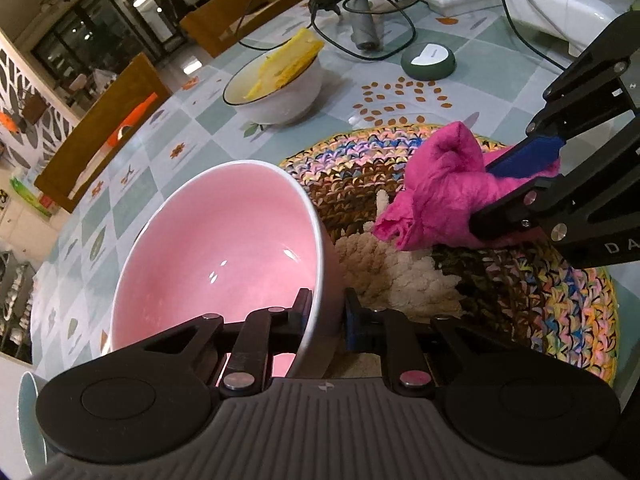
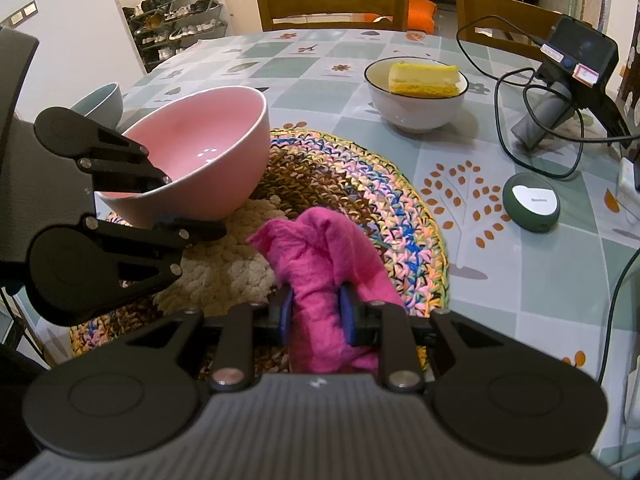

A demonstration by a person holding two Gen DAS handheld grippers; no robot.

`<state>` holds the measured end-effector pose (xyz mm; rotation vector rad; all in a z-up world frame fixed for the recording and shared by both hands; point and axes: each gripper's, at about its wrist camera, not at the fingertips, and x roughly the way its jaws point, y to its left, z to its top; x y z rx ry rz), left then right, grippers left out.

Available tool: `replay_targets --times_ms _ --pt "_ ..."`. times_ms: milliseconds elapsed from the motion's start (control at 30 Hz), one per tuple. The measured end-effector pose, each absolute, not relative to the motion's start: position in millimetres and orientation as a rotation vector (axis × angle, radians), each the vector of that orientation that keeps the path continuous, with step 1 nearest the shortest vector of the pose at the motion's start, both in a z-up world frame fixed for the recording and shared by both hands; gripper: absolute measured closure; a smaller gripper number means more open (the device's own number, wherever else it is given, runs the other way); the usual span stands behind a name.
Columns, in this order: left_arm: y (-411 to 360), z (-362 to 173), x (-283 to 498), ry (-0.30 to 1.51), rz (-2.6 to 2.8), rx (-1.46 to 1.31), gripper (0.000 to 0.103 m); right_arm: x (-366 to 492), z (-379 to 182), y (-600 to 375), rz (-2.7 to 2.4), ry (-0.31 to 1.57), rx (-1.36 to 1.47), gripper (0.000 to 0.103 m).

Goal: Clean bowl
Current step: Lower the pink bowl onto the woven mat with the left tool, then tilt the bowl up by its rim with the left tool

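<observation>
Checked worktop (image 2: 304, 68), braided mat (image 2: 360, 184) centre: left claw (image 1: 326, 312) clamps pink bowl (image 1: 224, 248) rim, tilted, lower left. Right claw (image 2: 314, 314) grips magenta cloth (image 2: 320, 256). Keep bowl steady, wipe inside wall.

Three bowls stand on the table: one glossy pink ceramic bowl (image 2: 192, 152) at centre left, one white bowl with a dark rim (image 2: 416, 98) at upper right, and one pale blue-grey bowl (image 2: 100, 104) at far left. There is one crumpled magenta cloth (image 2: 320, 264), one yellow sponge (image 2: 423, 79), one round multicoloured braided mat (image 2: 360, 200) and one dark green round puck with a white top (image 2: 530, 202). Two wooden chairs (image 2: 332, 4) show along the top edge.
</observation>
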<state>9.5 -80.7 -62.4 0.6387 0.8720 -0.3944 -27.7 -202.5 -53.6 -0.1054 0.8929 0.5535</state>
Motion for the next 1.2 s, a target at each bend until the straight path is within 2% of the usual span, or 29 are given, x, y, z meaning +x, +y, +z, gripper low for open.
replay_targets --times_ms 467,1200 --pt "-71 -48 13 0.872 -0.445 0.553 0.088 -27 -54 -201 0.542 0.896 -0.099 0.077" --pt "-25 3 16 0.945 -0.368 0.065 0.086 -26 -55 -206 0.556 0.905 -0.102 0.077"
